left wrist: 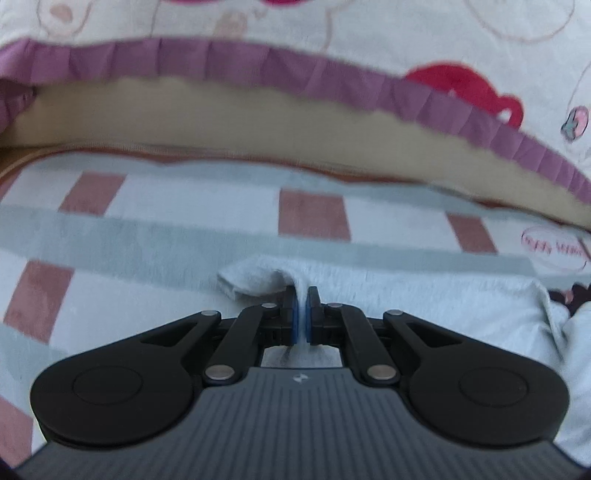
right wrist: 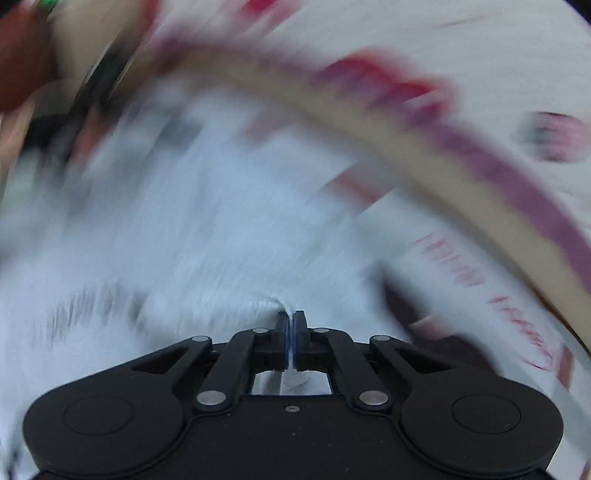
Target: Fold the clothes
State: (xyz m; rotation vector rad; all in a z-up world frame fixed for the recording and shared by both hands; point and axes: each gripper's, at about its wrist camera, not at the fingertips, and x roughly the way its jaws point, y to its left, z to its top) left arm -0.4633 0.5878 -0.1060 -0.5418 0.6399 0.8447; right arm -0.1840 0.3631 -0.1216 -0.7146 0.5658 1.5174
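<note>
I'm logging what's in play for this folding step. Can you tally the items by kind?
Tools: 2 (left tool, right tool)
White garments: 1 (garment)
Checked covers: 1 (cover)
Frilled cartoon-print cloths: 1 (cloth)
Total: 5

The garment (left wrist: pixel 424 295) is lying on the blanket (left wrist: pixel 184 229), with a fold of it sitting between the fingers of the left tongs (left wrist: pixel 302 295). Behind the blanket a cushion (left wrist: pixel 221 122) is lying, with the frilled cover (left wrist: pixel 332 44) lying over it. The right tongs (right wrist: pixel 290 317) are gripping the garment (right wrist: pixel 221 240) too.
</note>
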